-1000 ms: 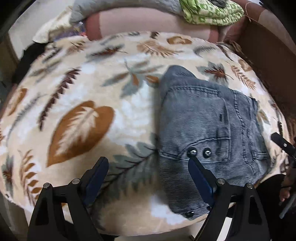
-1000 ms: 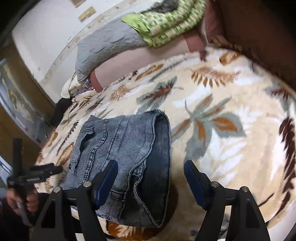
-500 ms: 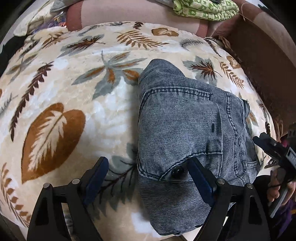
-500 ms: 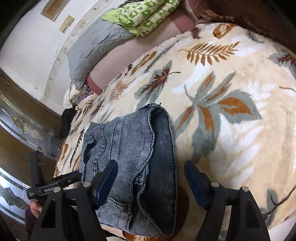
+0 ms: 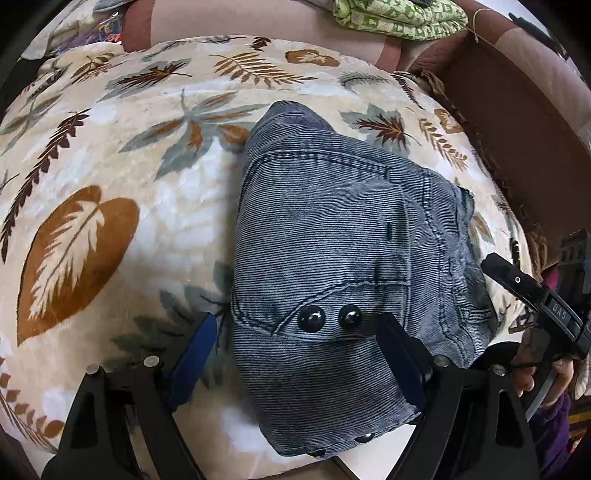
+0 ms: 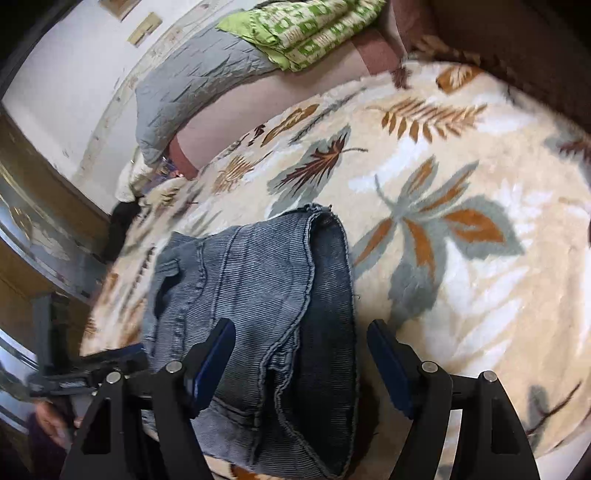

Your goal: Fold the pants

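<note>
left wrist: tool [image 5: 295, 354] over pants [image 5: 332, 236]

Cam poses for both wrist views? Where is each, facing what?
Left wrist: above the bed's near edge, angled steeply down at the folded grey-blue corduroy pants; own open left tool frames them, right tool at right.
Right wrist: from the pants' other side, tilted down; open right tool.
Shared: pants, cream leaf-print fleece blanket, green patterned quilt.
</note>
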A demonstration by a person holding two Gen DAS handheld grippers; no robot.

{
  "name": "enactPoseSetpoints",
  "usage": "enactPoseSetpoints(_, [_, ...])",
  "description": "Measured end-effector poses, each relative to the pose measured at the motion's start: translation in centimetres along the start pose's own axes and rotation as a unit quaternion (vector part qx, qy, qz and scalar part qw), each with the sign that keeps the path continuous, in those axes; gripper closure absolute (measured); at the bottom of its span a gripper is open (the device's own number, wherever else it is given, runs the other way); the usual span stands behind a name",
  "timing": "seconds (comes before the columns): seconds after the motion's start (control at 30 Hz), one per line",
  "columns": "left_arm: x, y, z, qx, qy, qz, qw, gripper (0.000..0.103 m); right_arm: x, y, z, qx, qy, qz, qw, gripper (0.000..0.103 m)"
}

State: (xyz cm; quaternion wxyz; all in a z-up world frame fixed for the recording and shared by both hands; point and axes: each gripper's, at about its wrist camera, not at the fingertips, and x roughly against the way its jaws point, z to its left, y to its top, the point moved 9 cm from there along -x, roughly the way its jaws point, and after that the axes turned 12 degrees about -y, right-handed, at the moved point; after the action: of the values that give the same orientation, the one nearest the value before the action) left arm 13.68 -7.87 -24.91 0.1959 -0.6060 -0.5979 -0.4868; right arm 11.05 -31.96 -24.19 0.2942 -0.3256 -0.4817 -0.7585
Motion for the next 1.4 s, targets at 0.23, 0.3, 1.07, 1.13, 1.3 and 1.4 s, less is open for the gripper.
enactPoseSetpoints(0.23, [-0.2, 0.1, -0.2, -0.013, 0.031, 0.003, 0.9994, 0.015, 0.9, 0.4, 0.7, 0.056, -0.073, -0.051, 0.994, 0.026])
enactPoseSetpoints(0.3, [-0.2, 0.2, -0.3, -0.013, 0.035, 0.004, 0.9993, 0.015, 1.2, 0.5, 0.8, 0.063, -0.077, -0.059, 0.993, 0.026])
enactPoseSetpoints(1.07, [1.5, 1.4, -1.2, -0.023, 0.079, -0.017, 0.9964, 0.015, 3.1, 1.0, 0.5, 0.073, -0.092, -0.096, 0.989, 0.026])
enactPoseSetpoints(1.13, [1.5, 1.4, -1.2, -0.022, 0.083, -0.018, 0.9961, 0.015, 3.2, 1.1, 0.4, 0.073, -0.093, -0.098, 0.988, 0.026])
enactPoseSetpoints(1.3, [1.6, 1.2, -1.1, -0.020, 0.087, -0.019, 0.9958, 0.015, 3.3, 1.0, 0.3, 0.076, -0.098, -0.100, 0.987, 0.026])
enactPoseSetpoints(1.4, [1.6, 1.2, -1.1, -0.020, 0.088, -0.019, 0.9958, 0.015, 3.3, 0.9, 0.3, 0.078, -0.098, -0.100, 0.987, 0.026])
